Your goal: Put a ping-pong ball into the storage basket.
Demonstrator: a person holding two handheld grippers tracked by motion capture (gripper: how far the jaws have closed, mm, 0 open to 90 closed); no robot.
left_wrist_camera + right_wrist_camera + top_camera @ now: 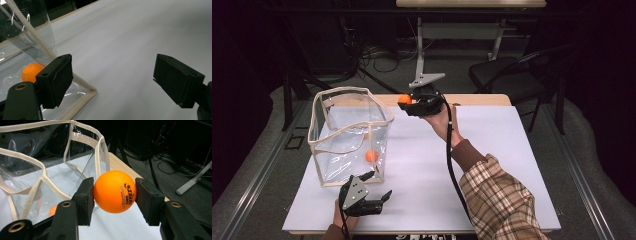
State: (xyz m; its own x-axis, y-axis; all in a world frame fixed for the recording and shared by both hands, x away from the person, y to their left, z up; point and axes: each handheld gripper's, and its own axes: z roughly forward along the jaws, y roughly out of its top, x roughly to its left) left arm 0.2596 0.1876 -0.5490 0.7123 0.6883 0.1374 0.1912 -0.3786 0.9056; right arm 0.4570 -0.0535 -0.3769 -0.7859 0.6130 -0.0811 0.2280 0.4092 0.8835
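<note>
An orange ping-pong ball with dark print is clamped between the two black jaws of my right gripper. In the high view this gripper is held up at the far side of the table, just right of the clear bag's rim, with the ball at its tip. A clear plastic bag with a beige rim stands open at the left. A second orange ball lies on its floor, also visible as an orange ball behind my left jaw. My left gripper rests open by the bag's near corner, nothing between its jaws.
A white mat covers the table, bare to the right of the bag. A dark folding chair and a desk leg stand beyond the far edge. A plaid sleeve crosses the near right.
</note>
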